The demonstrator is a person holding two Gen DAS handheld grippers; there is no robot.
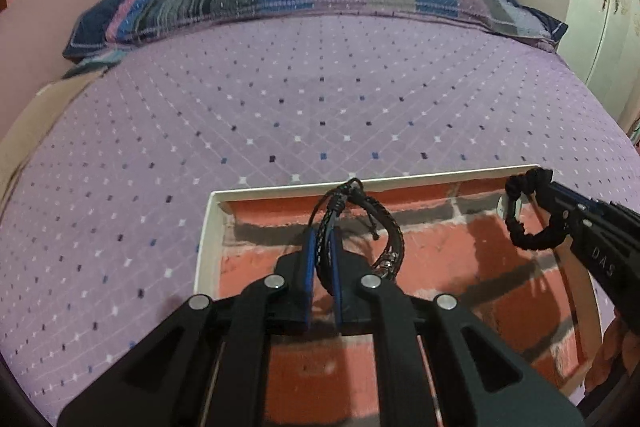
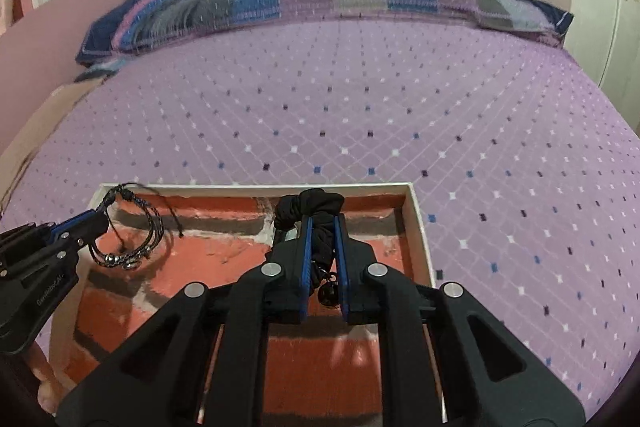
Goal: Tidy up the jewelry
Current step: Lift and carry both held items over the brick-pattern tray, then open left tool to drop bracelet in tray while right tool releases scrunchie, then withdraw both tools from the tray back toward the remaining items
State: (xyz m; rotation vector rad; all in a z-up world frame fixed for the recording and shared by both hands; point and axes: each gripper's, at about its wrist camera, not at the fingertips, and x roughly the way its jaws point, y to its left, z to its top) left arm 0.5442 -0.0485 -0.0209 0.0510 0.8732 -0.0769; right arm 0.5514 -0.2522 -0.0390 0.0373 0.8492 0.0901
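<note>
At lower centre the left claw (image 1: 324, 247) is clamped on a braided leather bracelet (image 1: 360, 223); the right claw (image 2: 320, 247) pinches a black cord bracelet (image 2: 308, 207). Both hang above the brick-lined tray (image 1: 208, 239) on the bed (image 1: 280, 99); neither is laid down yet.

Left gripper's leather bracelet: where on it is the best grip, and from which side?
The multi-strand leather bracelet hangs as an open loop from the shut left gripper, over the brick-lined tray. Best hold looks like the present one: across the bunched strands, pads either side, coming from above. The beaded part dangling opposite is lumpy and would likely slip.
</note>
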